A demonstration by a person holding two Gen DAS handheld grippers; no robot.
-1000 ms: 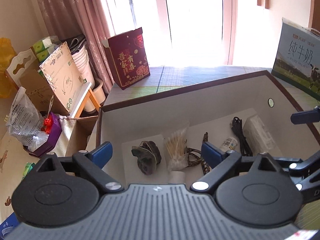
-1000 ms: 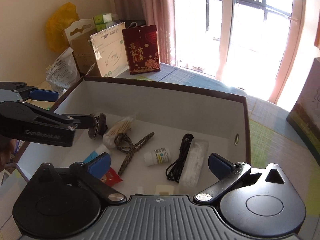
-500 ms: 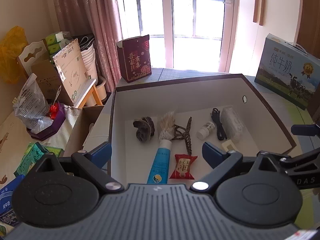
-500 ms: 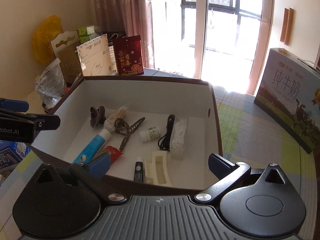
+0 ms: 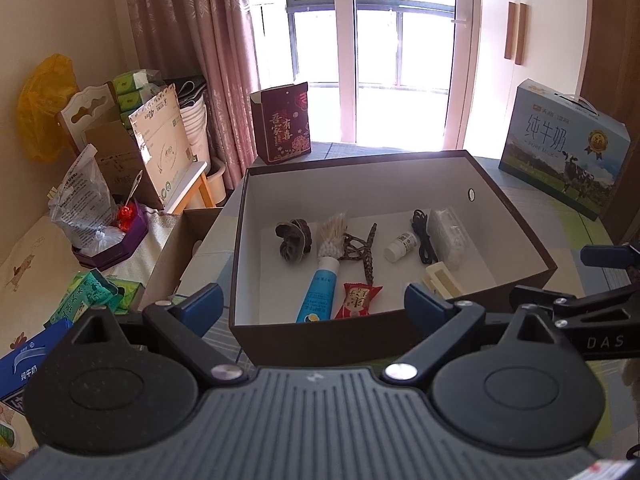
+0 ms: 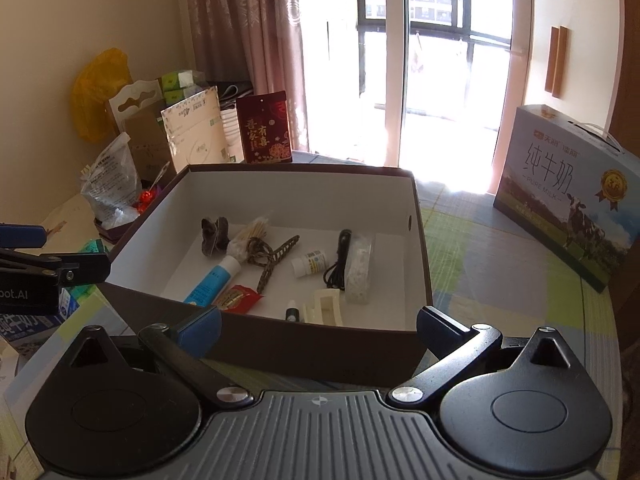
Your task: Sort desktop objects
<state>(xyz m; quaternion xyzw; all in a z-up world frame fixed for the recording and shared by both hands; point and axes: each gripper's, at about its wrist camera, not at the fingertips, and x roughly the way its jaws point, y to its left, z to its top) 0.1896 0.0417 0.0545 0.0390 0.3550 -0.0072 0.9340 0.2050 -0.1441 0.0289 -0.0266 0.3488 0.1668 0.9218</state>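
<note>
A brown box (image 5: pixel 516 216) (image 6: pixel 420 240) with a white inside stands on the table. In it lie a dark hair clip (image 5: pixel 294 236), cotton swabs (image 5: pixel 334 232), a blue tube (image 5: pixel 320 294), a red snack packet (image 5: pixel 358 300), a patterned hair clip (image 5: pixel 366 254), a small white bottle (image 5: pixel 400 245), a black cable (image 5: pixel 424 236), a clear packet (image 5: pixel 446 232) and a cream clip (image 5: pixel 444 282). My left gripper (image 5: pixel 314 308) is open and empty in front of the box. My right gripper (image 6: pixel 318 326) is open and empty, also in front of the box.
A blue milk carton (image 5: pixel 560 148) (image 6: pixel 576 192) stands at the right on the checked tablecloth. A red gift bag (image 5: pixel 282 124) stands behind the box. Cardboard boxes, bags and tissue packs (image 5: pixel 96 292) crowd the left side.
Both grippers have pulled back and up out of the box. The whole box and more of its contents now show. Both stay open.
</note>
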